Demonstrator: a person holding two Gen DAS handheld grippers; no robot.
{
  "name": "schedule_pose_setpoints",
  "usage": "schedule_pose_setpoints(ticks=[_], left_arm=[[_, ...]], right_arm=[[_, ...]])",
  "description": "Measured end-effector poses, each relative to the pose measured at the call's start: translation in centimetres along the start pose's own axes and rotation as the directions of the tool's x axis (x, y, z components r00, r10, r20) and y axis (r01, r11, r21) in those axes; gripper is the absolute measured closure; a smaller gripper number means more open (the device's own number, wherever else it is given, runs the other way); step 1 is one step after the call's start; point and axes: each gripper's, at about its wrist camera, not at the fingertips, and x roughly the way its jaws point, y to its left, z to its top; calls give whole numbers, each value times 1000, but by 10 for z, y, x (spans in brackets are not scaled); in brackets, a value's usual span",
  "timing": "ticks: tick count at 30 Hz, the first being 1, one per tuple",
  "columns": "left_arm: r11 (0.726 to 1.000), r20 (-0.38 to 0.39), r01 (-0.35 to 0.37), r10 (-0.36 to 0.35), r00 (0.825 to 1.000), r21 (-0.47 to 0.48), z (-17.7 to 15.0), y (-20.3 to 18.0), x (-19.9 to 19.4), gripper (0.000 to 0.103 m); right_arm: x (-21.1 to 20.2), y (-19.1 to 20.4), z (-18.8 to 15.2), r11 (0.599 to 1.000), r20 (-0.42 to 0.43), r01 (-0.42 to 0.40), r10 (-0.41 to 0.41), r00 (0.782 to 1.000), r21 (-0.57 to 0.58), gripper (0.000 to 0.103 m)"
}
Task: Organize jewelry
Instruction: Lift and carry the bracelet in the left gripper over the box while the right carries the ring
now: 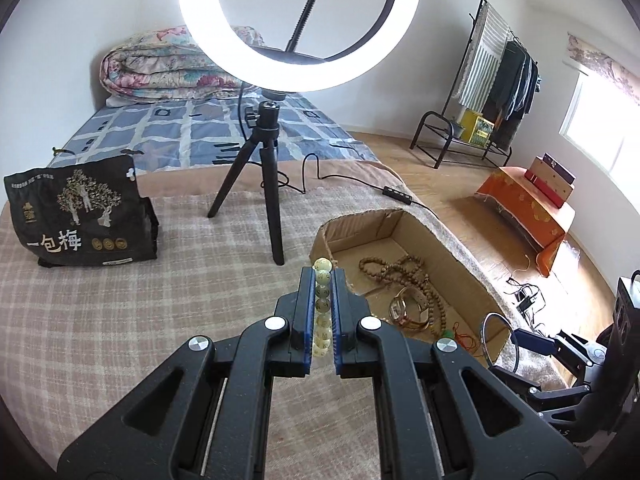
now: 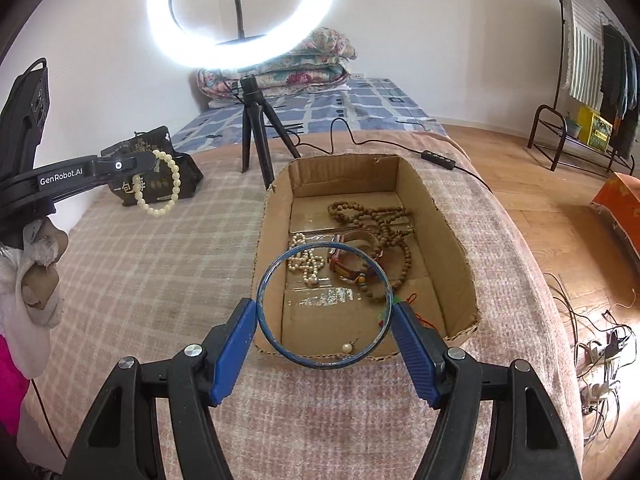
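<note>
My left gripper (image 1: 322, 280) is shut on a pale bead bracelet (image 1: 322, 308), held above the checked blanket left of the cardboard box (image 1: 472, 280). In the right wrist view that bracelet (image 2: 158, 184) hangs from the left gripper (image 2: 150, 162) at the left. My right gripper (image 2: 324, 312) is shut on a thin blue bangle (image 2: 264, 280), held upright over the box's (image 2: 452, 240) near end. In the box lie brown wooden beads (image 2: 384, 220), a watch (image 2: 352, 256), a white pearl string (image 2: 306, 260) and one loose pearl (image 2: 347, 347).
A ring light on a black tripod (image 1: 264, 176) stands behind the box, its cable (image 2: 400, 146) trailing right. A black snack bag (image 1: 80, 216) stands at the left. A folded quilt (image 1: 168, 68) lies on the bed. A clothes rack (image 1: 492, 92) and an orange-covered stool (image 1: 528, 216) stand on the floor.
</note>
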Motion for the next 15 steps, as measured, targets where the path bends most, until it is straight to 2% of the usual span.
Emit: schedule_pose_setpoints(ticks=[15], left_arm=[[998,-25,48,-47,999,33,31,-48,70,98]], right_arm=[[27,-11,8,1000,-7,-25,25,1000,-7,32]])
